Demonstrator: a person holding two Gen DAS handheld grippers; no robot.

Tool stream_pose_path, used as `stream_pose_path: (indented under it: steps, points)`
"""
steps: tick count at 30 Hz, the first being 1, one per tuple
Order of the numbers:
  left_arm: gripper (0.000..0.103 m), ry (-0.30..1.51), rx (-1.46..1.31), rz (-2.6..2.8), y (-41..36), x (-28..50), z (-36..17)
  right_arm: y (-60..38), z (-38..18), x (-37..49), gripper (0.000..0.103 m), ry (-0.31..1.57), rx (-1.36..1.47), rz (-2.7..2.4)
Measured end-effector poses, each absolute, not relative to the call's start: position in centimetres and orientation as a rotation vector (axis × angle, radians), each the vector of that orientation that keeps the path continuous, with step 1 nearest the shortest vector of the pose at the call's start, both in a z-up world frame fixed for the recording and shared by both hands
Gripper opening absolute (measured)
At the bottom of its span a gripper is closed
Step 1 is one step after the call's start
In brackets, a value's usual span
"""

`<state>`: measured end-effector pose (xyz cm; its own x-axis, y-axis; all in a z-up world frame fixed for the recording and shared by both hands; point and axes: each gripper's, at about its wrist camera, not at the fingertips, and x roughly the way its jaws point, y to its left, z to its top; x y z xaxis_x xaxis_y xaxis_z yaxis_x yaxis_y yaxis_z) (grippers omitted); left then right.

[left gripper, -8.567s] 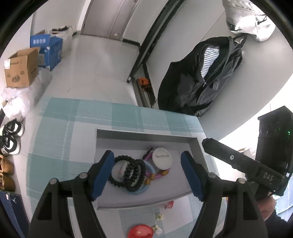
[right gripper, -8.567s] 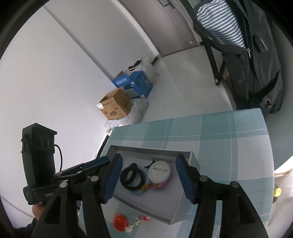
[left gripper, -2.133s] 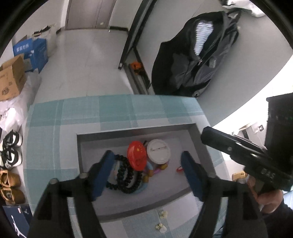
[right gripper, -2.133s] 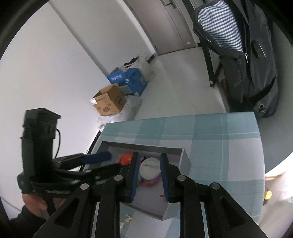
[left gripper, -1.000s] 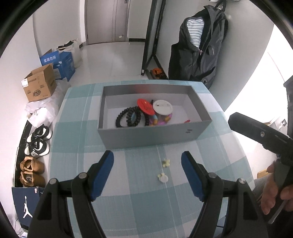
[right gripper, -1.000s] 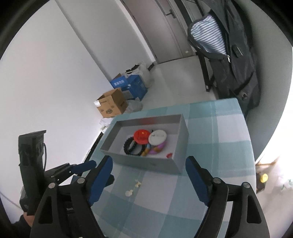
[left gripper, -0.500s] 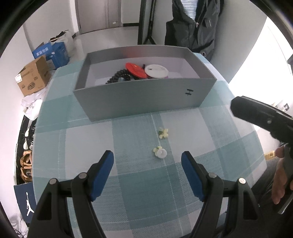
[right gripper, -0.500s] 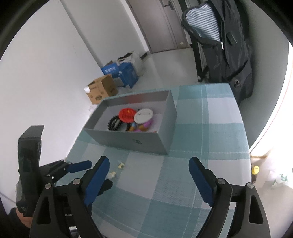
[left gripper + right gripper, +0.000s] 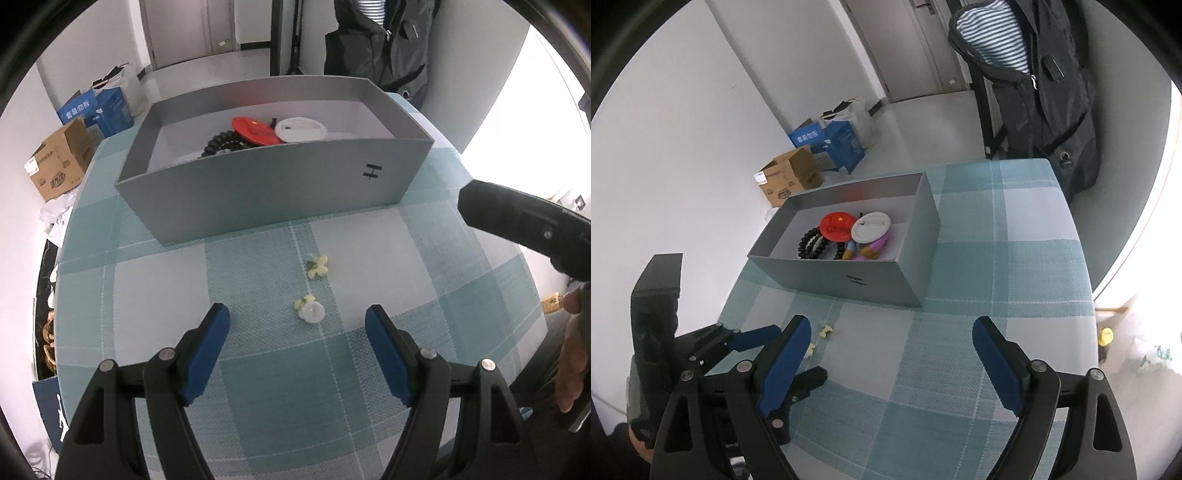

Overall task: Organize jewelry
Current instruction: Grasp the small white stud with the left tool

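Left wrist view first: my left gripper point(image 9: 297, 321) hangs low over the checked tablecloth point(image 9: 461, 280) with its blue pads spread wide and nothing between them. The white round piece with a small yellow flower point(image 9: 311, 312) lies on the cloth straight ahead of me, almost on the midline between the pads and just past their tips. A second small yellow flower piece point(image 9: 317, 266) sits further on along the same line, between the first piece and the front wall of the grey box point(image 9: 273, 192). The white piece is a round disc, so I see no long axis to line up with; the flower sticks out on its left, far side. The second flower looks slightly longer toward the box, though it is too small to be sure. The box itself runs crosswise to my reach, its long side facing me, with the red badge point(image 9: 255, 130), white badge point(image 9: 301, 130) and black bead bracelet point(image 9: 221, 143) already inside.

Right wrist view: my right gripper point(image 9: 890, 343) is also spread wide and empty, aimed at bare cloth, well to the right of the loose pieces. The yellow bits show beyond its left pad, close beside the left gripper's tips. So the left hand is clearly nearer, and I judge a short forward drop onto the white piece is what comes next.
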<state>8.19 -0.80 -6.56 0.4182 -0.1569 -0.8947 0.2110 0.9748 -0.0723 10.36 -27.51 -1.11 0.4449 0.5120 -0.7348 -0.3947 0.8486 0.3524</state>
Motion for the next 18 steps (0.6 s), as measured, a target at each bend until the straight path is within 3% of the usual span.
stream_pose_path:
  steps: [5,9,14,18]
  points:
    - [0.071,1.11,0.087,-0.224,-1.23,8.03,-6.7,-27.66,-1.23,10.34,0.09,0.962,0.133,0.56]
    - [0.053,1.102,0.087,-0.232,-1.05,8.07,-6.49,-27.74,-1.25,10.38,0.09,0.965,0.138,0.554]
    - [0.038,1.104,0.077,-0.229,-0.72,8.25,-6.36,-27.65,-1.39,10.42,0.09,0.97,0.135,0.549]
    - [0.013,1.103,0.07,-0.235,-0.84,8.4,-6.36,-27.59,-1.47,10.41,0.09,0.972,0.128,0.545]
